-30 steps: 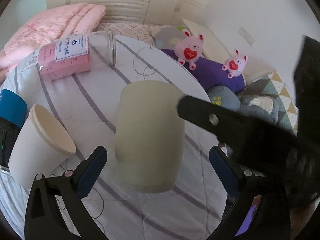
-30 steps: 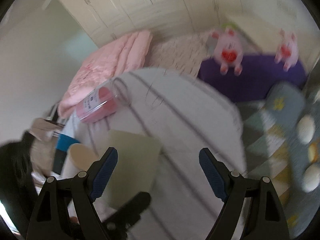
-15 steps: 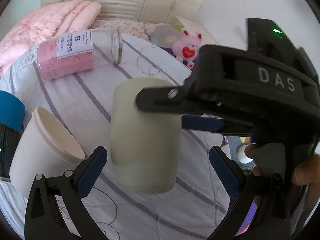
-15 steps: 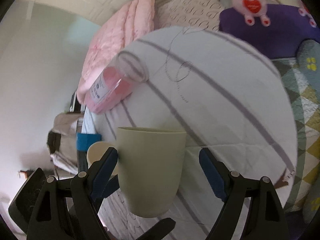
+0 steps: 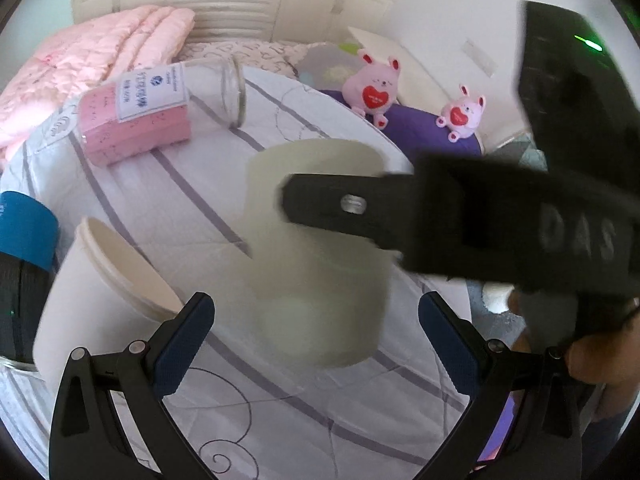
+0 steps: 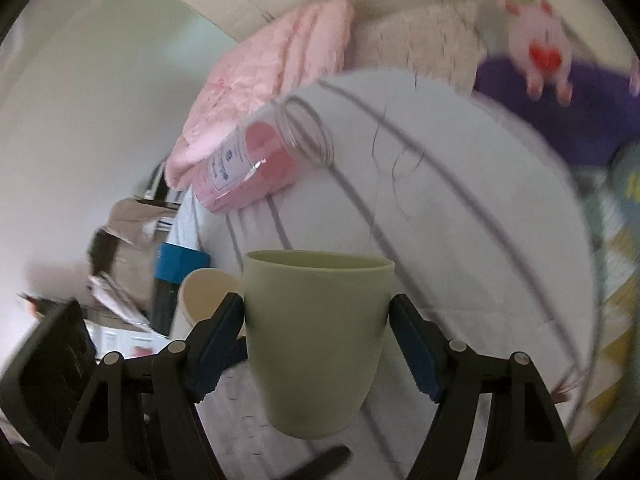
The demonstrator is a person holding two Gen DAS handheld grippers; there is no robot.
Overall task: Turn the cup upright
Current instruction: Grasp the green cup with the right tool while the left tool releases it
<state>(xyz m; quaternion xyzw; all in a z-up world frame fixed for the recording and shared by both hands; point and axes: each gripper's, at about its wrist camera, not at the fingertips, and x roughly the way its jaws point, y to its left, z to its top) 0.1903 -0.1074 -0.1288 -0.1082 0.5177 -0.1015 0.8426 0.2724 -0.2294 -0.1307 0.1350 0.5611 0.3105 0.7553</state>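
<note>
Right gripper (image 6: 316,330) clamped on pale green cup (image 6: 316,336), rim up; left gripper (image 5: 316,324) spread, empty: lower base flat onto quilted table (image 5: 192,200), then release.

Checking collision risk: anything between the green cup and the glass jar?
Right wrist view: only bare striped cloth lies between the green cup and the glass jar.

my right tool (image 5: 360,208) crosses the pale green cup (image 5: 316,264), hiding part of its wall; both are motion-blurred. the blue-capped bottle (image 5: 24,264) is cut off by the left edge. the plush rabbit (image 6: 538,46) is smeared beyond detail.
</note>
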